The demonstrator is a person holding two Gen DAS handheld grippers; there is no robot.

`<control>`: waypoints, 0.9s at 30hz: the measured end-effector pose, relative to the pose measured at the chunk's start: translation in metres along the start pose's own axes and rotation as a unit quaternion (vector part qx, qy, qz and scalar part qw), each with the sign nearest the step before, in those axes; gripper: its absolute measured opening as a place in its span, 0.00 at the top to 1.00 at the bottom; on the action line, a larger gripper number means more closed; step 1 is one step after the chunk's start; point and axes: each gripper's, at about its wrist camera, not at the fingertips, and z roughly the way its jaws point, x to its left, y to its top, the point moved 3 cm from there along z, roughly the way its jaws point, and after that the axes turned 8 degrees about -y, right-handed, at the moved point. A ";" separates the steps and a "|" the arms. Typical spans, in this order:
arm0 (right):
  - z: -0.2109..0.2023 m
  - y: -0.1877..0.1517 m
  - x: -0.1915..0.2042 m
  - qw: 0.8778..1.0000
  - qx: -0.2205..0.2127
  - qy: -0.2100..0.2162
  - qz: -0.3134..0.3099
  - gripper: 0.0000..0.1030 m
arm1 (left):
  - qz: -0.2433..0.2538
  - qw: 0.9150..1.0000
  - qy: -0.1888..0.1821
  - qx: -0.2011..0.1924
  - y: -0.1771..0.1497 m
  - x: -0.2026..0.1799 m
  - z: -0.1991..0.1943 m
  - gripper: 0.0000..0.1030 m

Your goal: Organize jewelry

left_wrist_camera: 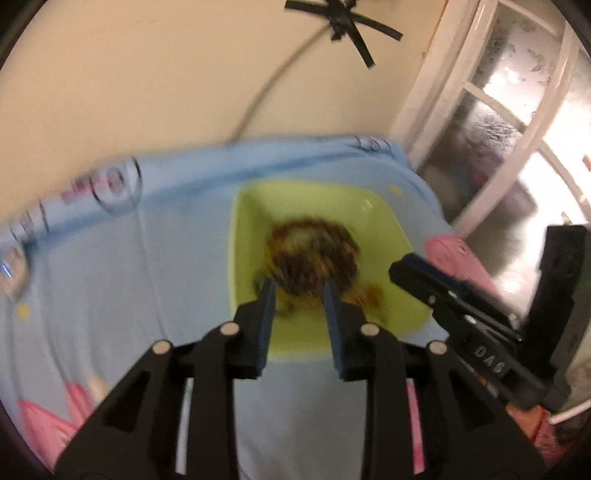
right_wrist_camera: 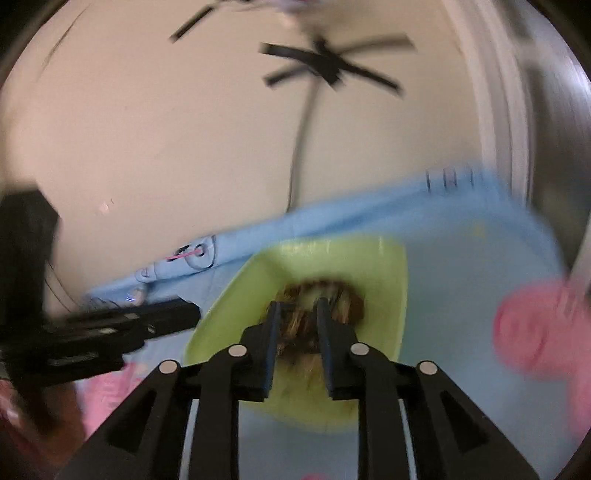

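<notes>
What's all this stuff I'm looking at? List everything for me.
tray: one, lime green, middle of the cloth
jewelry: one blurred heap, brown and gold, inside the tray
cloth: one, light blue with pink prints, under the tray
pink shape: one, right of the tray, too blurred to identify
tape cross: one, black, on the cream wall
cable: one, grey, running down from the tape
window: one, white-framed, far right
left gripper: black, fingers apart over the jewelry
right gripper: black, fingers apart over the jewelry
</notes>
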 end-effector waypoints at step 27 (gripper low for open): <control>-0.082 -0.158 0.066 0.997 0.046 0.013 0.053 0.84 | 0.053 0.981 0.185 -0.034 -0.179 0.013 -0.096 0.16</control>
